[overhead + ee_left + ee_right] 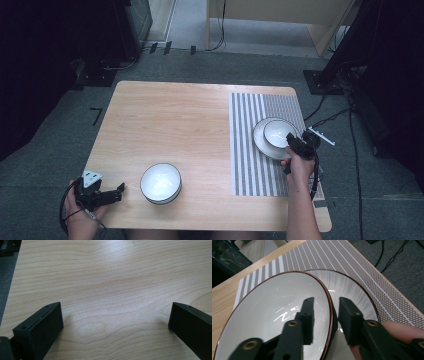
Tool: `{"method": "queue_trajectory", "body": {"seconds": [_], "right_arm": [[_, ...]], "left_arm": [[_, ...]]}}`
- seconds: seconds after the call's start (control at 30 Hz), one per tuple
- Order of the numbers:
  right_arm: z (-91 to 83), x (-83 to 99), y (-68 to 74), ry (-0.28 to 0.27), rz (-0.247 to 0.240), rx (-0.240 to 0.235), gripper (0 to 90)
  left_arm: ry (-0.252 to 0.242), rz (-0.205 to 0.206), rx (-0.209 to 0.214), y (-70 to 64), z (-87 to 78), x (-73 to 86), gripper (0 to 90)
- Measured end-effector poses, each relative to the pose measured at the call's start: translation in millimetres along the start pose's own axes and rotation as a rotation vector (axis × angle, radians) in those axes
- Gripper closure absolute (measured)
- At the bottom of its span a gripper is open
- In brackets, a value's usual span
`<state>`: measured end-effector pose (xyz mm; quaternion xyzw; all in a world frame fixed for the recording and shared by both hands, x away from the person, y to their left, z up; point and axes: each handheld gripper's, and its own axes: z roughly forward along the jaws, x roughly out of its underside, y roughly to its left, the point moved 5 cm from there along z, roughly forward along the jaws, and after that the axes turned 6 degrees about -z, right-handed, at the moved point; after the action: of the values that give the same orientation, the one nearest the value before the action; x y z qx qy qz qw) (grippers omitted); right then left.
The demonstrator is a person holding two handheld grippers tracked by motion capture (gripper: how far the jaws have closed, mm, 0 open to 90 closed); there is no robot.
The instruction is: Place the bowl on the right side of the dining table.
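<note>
- Right gripper (325, 315): jaws straddle the rim of the small bowl (274, 317), one inside, one outside. A narrow gap shows beside the rim, so whether they are clamped yet cannot be told from this angle.
- Small bowl sits on a white plate (359, 295) with a dark edge. Plate lies on the striped placemat (317, 255) at the right side of the table (165, 115).
- Right hand (299, 167) holds the tool close over the plate's near edge.
- Left gripper (112, 322): jaws wide apart, nothing between them, bare wood below. High view puts it at the near left corner, idle.
- Second bowl (160, 183), white with dark rim, stands near the front edge at centre, well apart from both tools.
- Judgement: step in hand looks like a rim pinch on the small bowl. To do it well, seat the rim deep between the pads before closing, squeeze firmly, then lift straight up; glazed ware is slick, and a tilt could drag the plate.
</note>
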<state>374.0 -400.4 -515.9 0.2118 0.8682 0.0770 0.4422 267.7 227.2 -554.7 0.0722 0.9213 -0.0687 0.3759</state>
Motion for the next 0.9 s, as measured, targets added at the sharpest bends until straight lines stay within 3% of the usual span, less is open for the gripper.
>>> {"method": "queue_trajectory", "body": {"seconds": [0.17,0.3,0.63,0.77,0.9], "right_arm": [[-4.9,-0.9,3.8,-0.043,-0.077,-0.052,30.6],[-11.1,-2.1,6.7,-0.071,-0.133,-0.064,15.3],[-31.5,-2.0,13.9,-0.082,-0.213,-0.085,0.0],[-37.7,1.5,16.0,-0.089,-0.262,-0.086,0.0],[-44.9,4.0,17.5,-0.104,-0.28,-0.096,0.0]], "left_arm": [[0.001,0.0,0.0,0.0,0.0,0.0,0.0],[0.0,0.0,0.0,0.0,0.0,0.0,0.0],[0.0,0.0,0.0,0.0,0.0,0.0,0.0],[0.0,0.0,0.0,0.0,0.0,0.0,0.0],[0.0,0.0,0.0,0.0,0.0,0.0,0.0]]}}
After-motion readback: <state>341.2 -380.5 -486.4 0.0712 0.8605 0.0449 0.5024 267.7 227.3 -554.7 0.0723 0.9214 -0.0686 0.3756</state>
